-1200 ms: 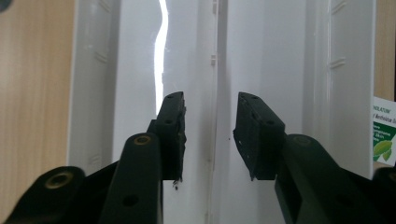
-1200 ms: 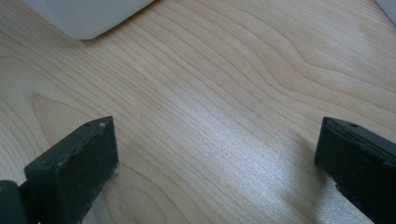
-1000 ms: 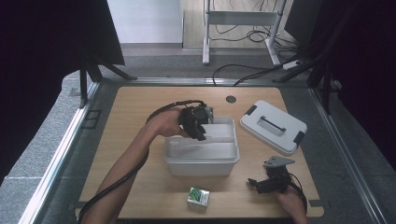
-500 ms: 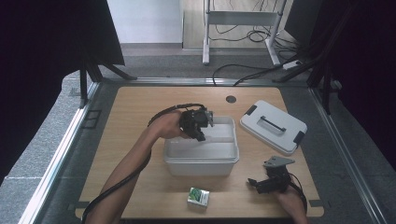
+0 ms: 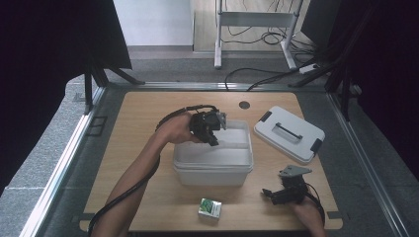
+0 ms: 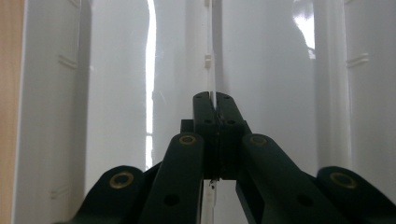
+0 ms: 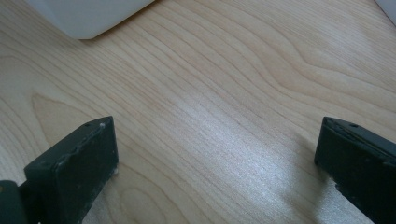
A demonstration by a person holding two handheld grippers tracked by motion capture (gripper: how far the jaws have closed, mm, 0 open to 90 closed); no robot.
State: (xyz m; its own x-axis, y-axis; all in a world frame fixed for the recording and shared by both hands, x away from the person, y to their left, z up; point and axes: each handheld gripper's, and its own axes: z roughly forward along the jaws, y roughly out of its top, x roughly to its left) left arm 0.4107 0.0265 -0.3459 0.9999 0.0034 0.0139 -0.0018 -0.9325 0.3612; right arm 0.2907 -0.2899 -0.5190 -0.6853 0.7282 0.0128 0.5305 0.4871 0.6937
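Note:
A white plastic box stands open in the middle of the table, with a thin white divider across its inside. My left gripper reaches into the back of the box from the left. In the left gripper view its jaws are pressed together on the upper edge of the divider, with the box's white walls on both sides. My right gripper rests low over the wood at the front right; it is open wide with bare table between its fingers.
The box's white lid, with a handle and dark clips, lies flat at the back right. A small green carton sits near the front edge. A corner of the box shows ahead of the right gripper. A round hole marks the tabletop's back.
The left hand has shifted only slightly over the back of the box. The right gripper has kept still.

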